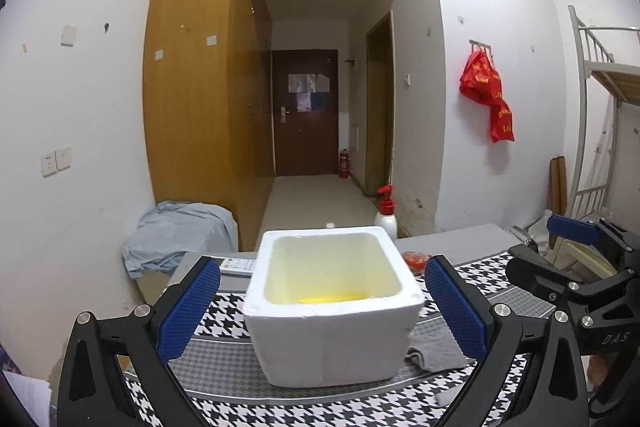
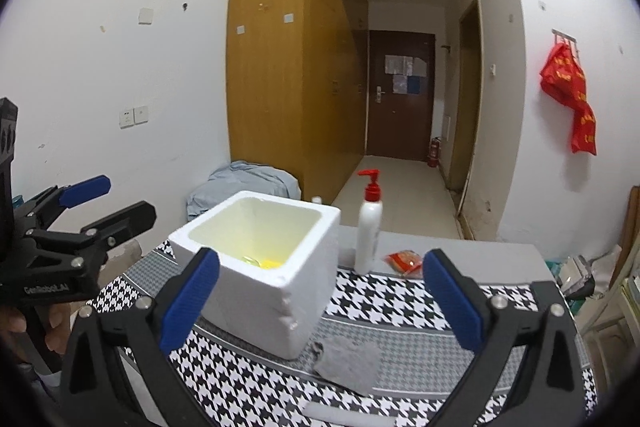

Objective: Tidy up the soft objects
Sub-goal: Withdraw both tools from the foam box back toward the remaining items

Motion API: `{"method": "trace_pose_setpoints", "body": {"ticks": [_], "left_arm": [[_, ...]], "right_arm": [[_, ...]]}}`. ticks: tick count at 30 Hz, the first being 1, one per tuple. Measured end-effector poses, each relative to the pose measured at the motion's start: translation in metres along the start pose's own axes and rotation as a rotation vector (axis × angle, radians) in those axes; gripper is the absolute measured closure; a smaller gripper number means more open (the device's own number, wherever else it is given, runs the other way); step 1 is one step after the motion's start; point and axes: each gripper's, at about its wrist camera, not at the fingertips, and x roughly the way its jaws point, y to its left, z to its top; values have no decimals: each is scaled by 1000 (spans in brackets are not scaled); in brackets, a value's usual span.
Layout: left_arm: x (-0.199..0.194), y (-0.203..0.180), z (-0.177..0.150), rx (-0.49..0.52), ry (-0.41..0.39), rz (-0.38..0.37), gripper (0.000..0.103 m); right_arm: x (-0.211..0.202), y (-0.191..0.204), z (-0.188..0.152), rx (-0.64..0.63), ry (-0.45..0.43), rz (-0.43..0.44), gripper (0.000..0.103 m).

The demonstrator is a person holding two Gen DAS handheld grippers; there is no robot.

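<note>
My left claw (image 1: 322,303) and right claw (image 2: 320,303) both stand wide apart, gripping nothing. A square white foam box (image 1: 334,307) sits on the houndstooth-clothed table (image 1: 224,311) between my left claw's blue ribbed pads. Something yellow (image 2: 270,262) lies at the box's bottom, too hidden to name. A flat grey cloth (image 2: 348,363) lies just beside the box, below my right claw.

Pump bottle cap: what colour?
Red, on the white pump bottle; clearest in the right wrist view.
</note>
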Motion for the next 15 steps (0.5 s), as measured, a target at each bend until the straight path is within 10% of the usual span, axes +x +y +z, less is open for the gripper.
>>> {"method": "trace_pose_setpoints", "body": {"ticks": [15], "left_arm": [[-2, -13, -21, -36, -24, -49, 1]], "right_arm": [[-19, -16, -29, 32, -50, -36, 0]]}}
